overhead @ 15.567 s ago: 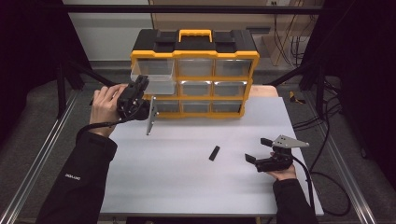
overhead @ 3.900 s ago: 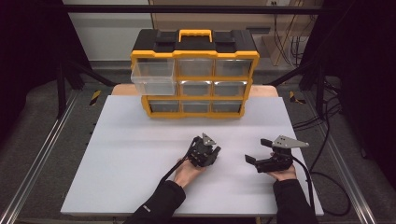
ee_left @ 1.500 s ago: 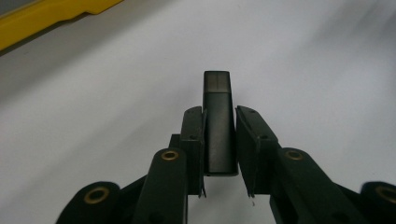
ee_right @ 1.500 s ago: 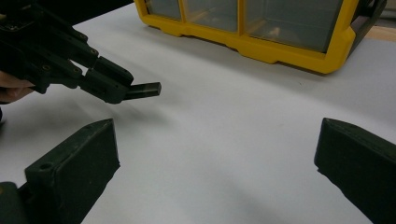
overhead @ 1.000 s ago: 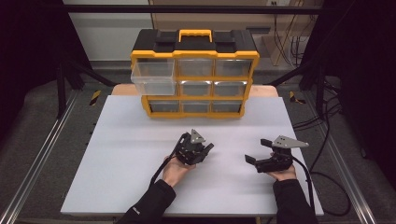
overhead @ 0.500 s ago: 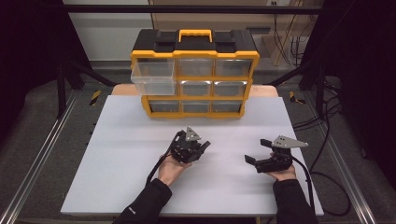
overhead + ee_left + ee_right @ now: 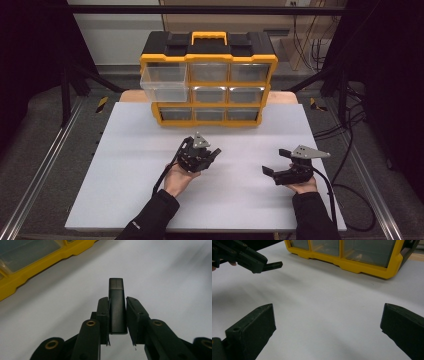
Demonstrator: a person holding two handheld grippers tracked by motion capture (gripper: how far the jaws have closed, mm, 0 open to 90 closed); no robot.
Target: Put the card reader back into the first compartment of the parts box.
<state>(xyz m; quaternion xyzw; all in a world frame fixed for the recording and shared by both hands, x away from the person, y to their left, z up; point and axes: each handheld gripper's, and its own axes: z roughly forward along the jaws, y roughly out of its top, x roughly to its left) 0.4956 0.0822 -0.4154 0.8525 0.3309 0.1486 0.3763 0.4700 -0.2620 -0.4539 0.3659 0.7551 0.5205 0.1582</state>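
A small black bar (image 7: 116, 305) sits between the pads of my left gripper (image 7: 116, 317), which is shut on it and holds it a little above the white table (image 7: 125, 165). In the high view my left gripper (image 7: 214, 152) is at mid table, in front of the yellow and black drawer organizer (image 7: 210, 80). From the right gripper view the bar (image 7: 274, 264) sticks out of the left gripper (image 7: 263, 266) at the upper left. My right gripper (image 7: 268, 172) rests at the table's right, open, with nothing between its fingers (image 7: 252, 325).
The organizer's top-left clear drawer (image 7: 162, 82) is pulled out over the table's back edge. Its other drawers are closed. Cables lie on the floor at the right (image 7: 350, 150). Metal rails (image 7: 45, 170) run along both sides of the table.
My left gripper has carried the bar a little to the left over the table. Long before, the bar lay on the table and that gripper was at the organizer's left. The right gripper has stayed put.
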